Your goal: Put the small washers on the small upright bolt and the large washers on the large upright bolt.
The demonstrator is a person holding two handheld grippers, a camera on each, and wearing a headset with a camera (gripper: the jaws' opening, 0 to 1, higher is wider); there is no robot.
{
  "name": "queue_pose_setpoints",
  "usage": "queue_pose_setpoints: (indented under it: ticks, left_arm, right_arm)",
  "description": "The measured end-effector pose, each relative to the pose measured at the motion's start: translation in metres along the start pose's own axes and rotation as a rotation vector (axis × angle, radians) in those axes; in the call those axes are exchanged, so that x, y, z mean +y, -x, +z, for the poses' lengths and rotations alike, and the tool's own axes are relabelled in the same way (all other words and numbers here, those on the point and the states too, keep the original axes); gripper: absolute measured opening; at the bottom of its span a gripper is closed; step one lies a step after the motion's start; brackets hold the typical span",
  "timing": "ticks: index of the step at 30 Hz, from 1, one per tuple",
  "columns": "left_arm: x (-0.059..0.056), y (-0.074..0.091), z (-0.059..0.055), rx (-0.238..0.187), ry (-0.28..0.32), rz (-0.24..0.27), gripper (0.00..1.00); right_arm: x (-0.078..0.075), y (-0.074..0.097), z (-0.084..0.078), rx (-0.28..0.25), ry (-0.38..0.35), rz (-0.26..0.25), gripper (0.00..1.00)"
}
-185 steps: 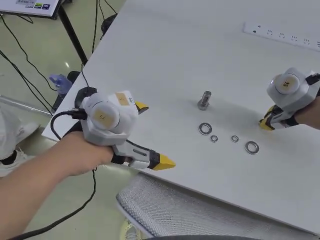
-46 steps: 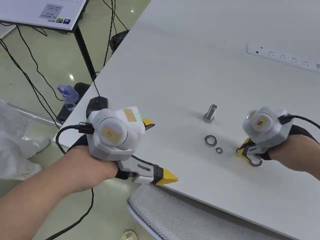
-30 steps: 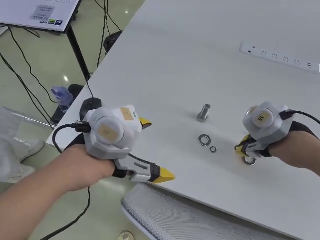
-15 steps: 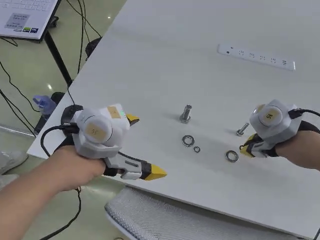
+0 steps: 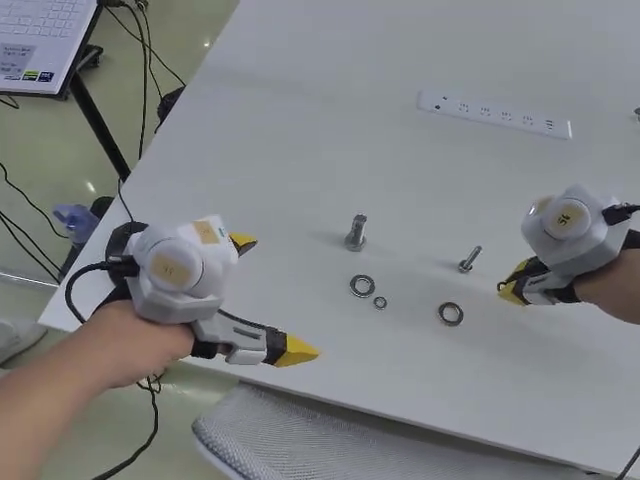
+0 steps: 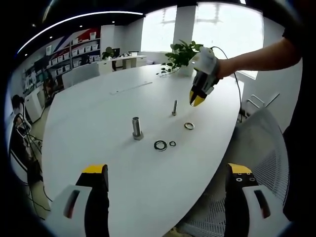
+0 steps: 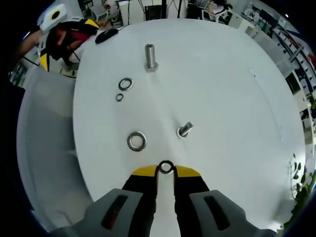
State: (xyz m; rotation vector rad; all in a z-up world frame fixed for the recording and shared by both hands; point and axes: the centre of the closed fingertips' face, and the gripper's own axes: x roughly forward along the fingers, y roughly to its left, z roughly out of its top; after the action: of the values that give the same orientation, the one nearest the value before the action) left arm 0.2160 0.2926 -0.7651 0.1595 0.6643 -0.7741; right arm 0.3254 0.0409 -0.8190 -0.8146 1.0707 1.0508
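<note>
Since it rose, right gripper point(image 7: 166, 173) pinches small washer point(image 7: 166, 167).

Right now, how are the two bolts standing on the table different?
The large bolt is thicker and taller; the small bolt is thin and short. The small bolt stands closer to the right tool; the large bolt is farther from it. Both are silvery, stand upright on the white table and have nothing on them yet.
</note>
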Motion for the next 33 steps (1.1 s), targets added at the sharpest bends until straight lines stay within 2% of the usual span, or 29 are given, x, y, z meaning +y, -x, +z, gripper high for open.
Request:
queue_pose_setpoints:
  ticks: [14,22,33]
  left_arm:
    - [-0.006,-0.004,-0.004,0.047,-0.027,-0.017,0.99]
    - [-0.007,-0.004,-0.005,0.052,-0.037,-0.025,0.97]
    - [-0.004,-0.006,-0.008,0.057,-0.034,-0.03,0.96]
  right_arm:
    - [-0.024,0.01,0.026,-0.018,0.038,-0.014,0.13]
    - [-0.032,0.01,0.044,-0.014,0.073,-0.014,0.13]
    - [-0.03,-0.002,0.05,0.018,0.094,0.014,0.13]
